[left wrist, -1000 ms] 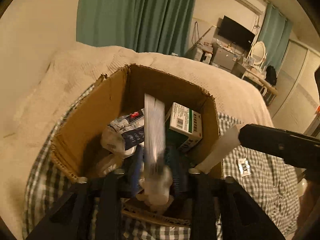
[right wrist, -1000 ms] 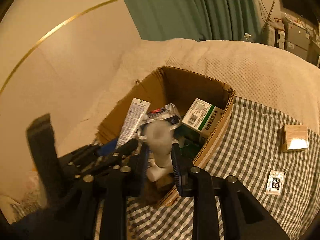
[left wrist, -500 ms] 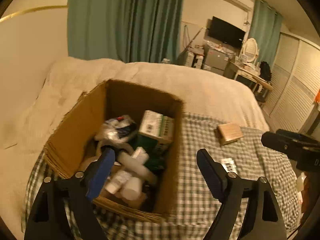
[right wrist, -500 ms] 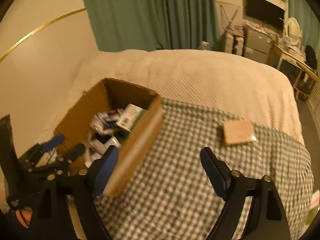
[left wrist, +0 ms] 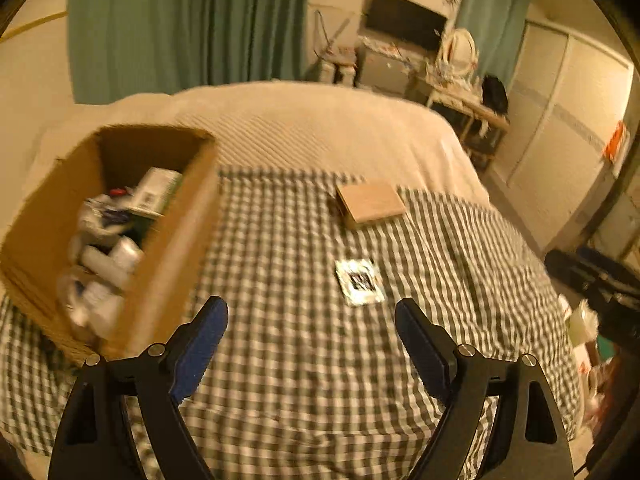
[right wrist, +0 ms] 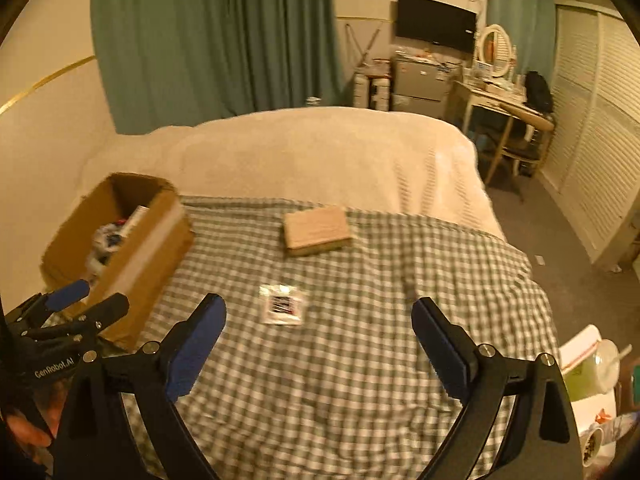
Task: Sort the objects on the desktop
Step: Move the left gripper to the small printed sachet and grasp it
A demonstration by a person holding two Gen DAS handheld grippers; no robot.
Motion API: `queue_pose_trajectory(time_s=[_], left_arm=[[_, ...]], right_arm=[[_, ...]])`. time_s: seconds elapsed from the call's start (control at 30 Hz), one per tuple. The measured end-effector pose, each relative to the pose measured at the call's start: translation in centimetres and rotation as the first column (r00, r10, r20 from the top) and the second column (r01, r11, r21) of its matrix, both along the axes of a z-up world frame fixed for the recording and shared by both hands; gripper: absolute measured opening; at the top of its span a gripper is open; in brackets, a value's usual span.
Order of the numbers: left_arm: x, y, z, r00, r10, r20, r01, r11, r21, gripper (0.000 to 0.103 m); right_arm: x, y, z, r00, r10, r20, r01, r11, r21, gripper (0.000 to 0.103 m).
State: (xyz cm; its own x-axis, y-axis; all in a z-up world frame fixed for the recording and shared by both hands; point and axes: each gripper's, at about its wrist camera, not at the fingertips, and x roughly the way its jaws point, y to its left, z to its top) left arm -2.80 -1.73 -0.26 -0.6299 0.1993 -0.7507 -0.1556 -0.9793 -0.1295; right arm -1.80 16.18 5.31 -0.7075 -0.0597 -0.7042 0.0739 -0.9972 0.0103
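Observation:
An open cardboard box [left wrist: 172, 248] [right wrist: 136, 256] with several packets, tubes and a green-white carton inside sits at the left of a checked cloth [left wrist: 304, 360] [right wrist: 360, 360] on the bed. A small white sachet [left wrist: 360, 282] [right wrist: 283, 309] and a flat tan box [left wrist: 370, 203] [right wrist: 316, 229] lie on the cloth. My left gripper [left wrist: 312, 326] is open and empty, above the cloth right of the box; it also shows in the right wrist view [right wrist: 86, 300]. My right gripper [right wrist: 318, 320] is open and empty, above the cloth near the sachet.
A cream blanket [right wrist: 320, 148] covers the bed beyond the cloth. Green curtains, a TV and a dressing table [right wrist: 500, 96] stand at the back. A cup and packages [right wrist: 592, 372] sit at the right beside the bed. Slatted wardrobe doors line the right wall.
Both grippers were shut on items over the box one second ago; they let go, opened, and have moved back and to the right, away from the box.

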Motion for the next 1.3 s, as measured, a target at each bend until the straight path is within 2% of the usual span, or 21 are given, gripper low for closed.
queue_pose_trajectory(time_s=[0.1,0.27,0.43,0.57,0.7,0.8,0.93,1.0,1.07,1.2,1.27,1.3], left_arm=[[-0.7,2.3,-2.1,0.999,-0.03,0.031,0.03,1.0,-0.002,0.088],[-2.5,4.2,-5.2,0.996,-0.054,0.077,0.049,0.996,0.077,0.088],[-4.9,6.5,-8.5,0.986,-0.066,0.153,0.054,0.995,0.079,0.088],[-6.5,7.7,-10.3,0.983,-0.069,0.171,0.055,0.995,0.086,0.088],[-8.6,8.9,-12.0,0.98,-0.072,0.185,0.058,0.995,0.079,0.088],[-10.1,9.9,-13.1,0.981,-0.074,0.18,0.071,0.997,0.023,0.088],[-11.8,10.2,-14.4,0.982,-0.081,0.173,0.083,0.997,-0.002,0.088],[-12.3,10.3,-14.7,0.982,-0.103,0.157,0.106,0.994,-0.013,0.083],[-12.3,10.3,-14.8,0.981,-0.121,0.149,0.126,0.992,-0.027,0.064],[-12.2,9.6,-14.9,0.977,-0.158,0.14,0.161,0.987,-0.011,0.041],[-11.9,9.1,-14.7,0.977,-0.164,0.133,0.168,0.986,-0.014,0.021],[-12.1,8.9,-14.9,0.975,-0.171,0.139,0.174,0.985,-0.009,0.02]], right_arm=[[-0.1,2.1,-1.2,1.0,-0.018,-0.001,0.018,1.0,0.015,0.095],[-2.0,4.6,-3.9,0.999,-0.035,0.021,0.034,0.999,0.022,0.096],[-4.2,5.6,-6.5,0.999,-0.025,0.023,0.025,0.999,0.036,0.097],[-5.6,6.3,-8.8,0.998,-0.027,0.06,0.025,0.999,0.026,0.097],[-6.8,7.4,-11.4,0.992,-0.044,0.116,0.042,0.999,0.022,0.097],[-7.8,8.3,-13.2,0.985,-0.061,0.162,0.058,0.998,0.024,0.097],[-8.6,9.2,-15.1,0.976,-0.079,0.205,0.081,0.997,-0.001,0.097],[-8.9,9.2,-15.7,0.974,-0.079,0.214,0.081,0.997,0.0,0.097],[-9.3,9.1,-16.4,0.973,-0.075,0.219,0.075,0.997,0.009,0.097],[-10.0,8.7,-17.2,0.971,-0.064,0.23,0.062,0.998,0.018,0.097],[-10.5,8.2,-17.5,0.971,-0.055,0.232,0.055,0.998,0.01,0.097],[-10.8,8.0,-17.6,0.971,-0.05,0.233,0.05,0.999,0.008,0.097]])
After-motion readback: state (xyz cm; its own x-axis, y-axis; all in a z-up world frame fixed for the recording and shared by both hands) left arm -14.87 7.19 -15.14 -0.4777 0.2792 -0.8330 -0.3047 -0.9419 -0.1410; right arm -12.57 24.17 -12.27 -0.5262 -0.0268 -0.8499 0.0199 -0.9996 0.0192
